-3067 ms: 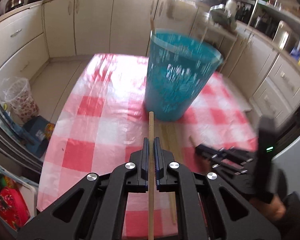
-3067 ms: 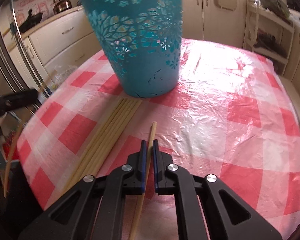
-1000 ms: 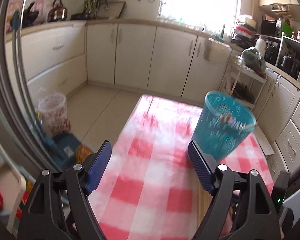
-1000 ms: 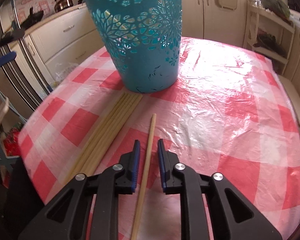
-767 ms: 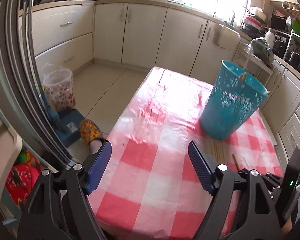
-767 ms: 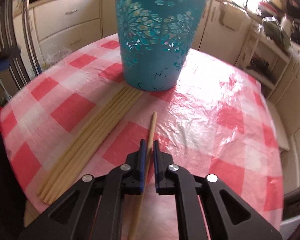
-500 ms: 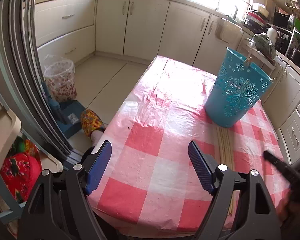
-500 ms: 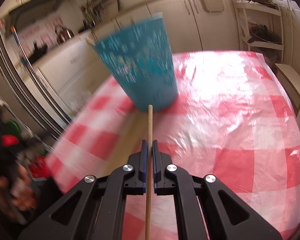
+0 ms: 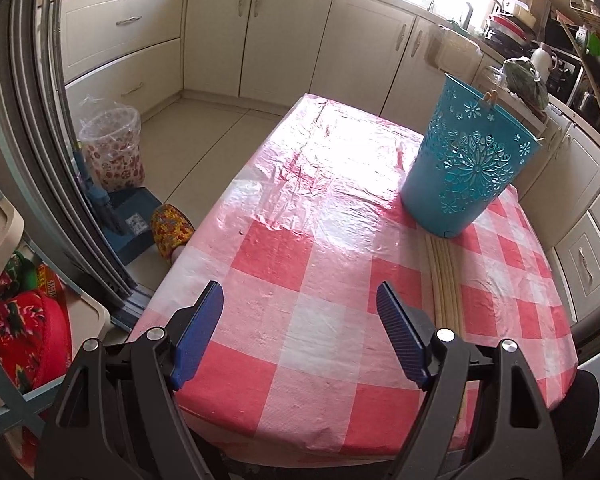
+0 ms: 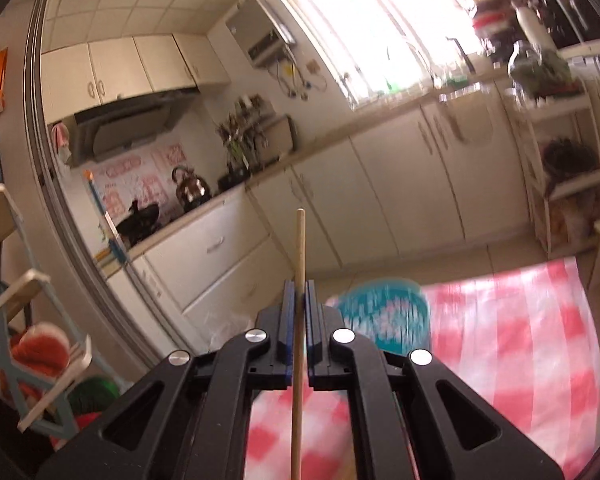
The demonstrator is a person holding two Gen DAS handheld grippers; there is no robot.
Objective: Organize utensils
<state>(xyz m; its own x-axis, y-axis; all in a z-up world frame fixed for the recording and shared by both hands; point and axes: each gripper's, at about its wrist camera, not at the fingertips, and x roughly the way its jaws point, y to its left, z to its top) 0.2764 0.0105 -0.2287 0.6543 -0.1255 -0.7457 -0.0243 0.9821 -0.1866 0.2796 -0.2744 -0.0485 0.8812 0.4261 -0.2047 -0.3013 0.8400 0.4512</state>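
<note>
Our right gripper [image 10: 299, 312] is clenched on one chopstick [image 10: 299, 248], lifted above the blue basket [image 9: 466, 168]. Our left gripper [image 9: 300, 336] hangs released, fingers wide apart. A few sticks poke from the basket; a row of chopsticks [image 9: 444, 276] lies on the surface [image 9: 300, 272] at lower right.

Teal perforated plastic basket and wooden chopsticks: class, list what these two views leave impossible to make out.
- Teal perforated plastic basket, left wrist view: contents hidden by its wall; only one stick tip shows.
- The basket, right wrist view: motion-blurred.
- Row of wooden chopsticks: near ends hidden behind the left tongs.
- Held wooden chopstick: lower end cut off by the frame edge.
</note>
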